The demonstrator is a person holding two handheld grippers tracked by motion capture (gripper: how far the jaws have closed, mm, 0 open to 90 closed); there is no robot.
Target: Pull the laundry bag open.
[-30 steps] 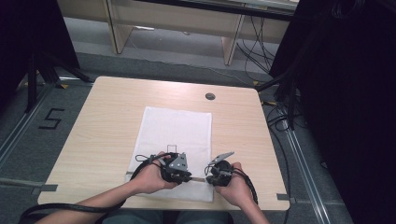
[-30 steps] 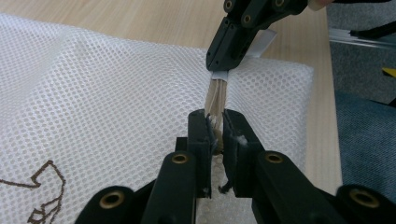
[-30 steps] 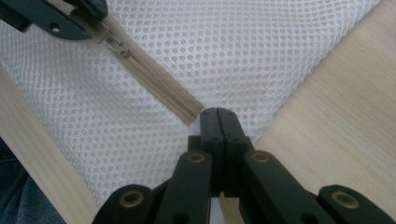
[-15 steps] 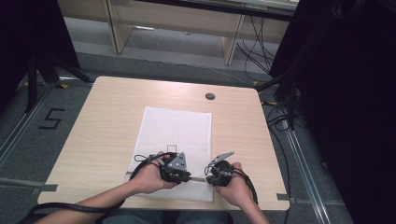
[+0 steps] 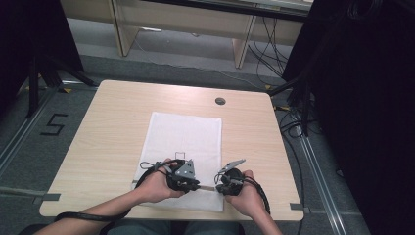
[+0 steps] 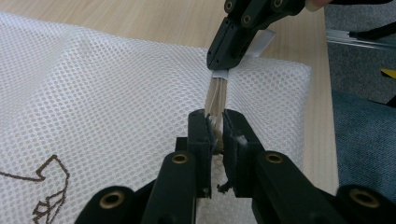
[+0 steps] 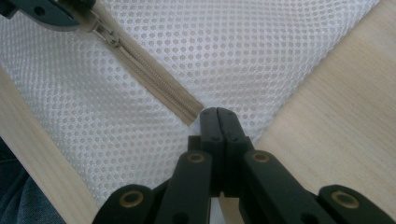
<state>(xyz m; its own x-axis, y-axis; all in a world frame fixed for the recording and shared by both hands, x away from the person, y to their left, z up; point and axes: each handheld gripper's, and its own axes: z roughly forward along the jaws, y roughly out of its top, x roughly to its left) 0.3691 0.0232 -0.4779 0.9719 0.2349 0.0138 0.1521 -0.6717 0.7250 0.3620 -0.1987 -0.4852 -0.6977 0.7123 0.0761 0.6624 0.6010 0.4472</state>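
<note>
A white mesh bag (image 5: 183,142) lies flat on the wooden table (image 5: 107,132), and both grippers sit at its near edge. A beige zipper (image 7: 144,70) runs along that edge. My left gripper (image 6: 215,128) is shut on the zipper (image 6: 215,100), with a metal slider (image 7: 105,35) right at its jaws. My right gripper (image 7: 218,114) is shut at the zipper's far end. In the left gripper view it pinches a small white tab (image 6: 219,73) there. In the high view the left gripper (image 5: 197,186) and right gripper (image 5: 218,185) face each other, a short way apart.
A round cable hole (image 5: 220,101) sits near the table's far edge. The bag bears a small brown stitched mark (image 6: 46,186). The table's near edge runs just behind the hands. Desk legs and cables stand beyond the far side, and a "5" (image 5: 54,125) is marked on the floor at left.
</note>
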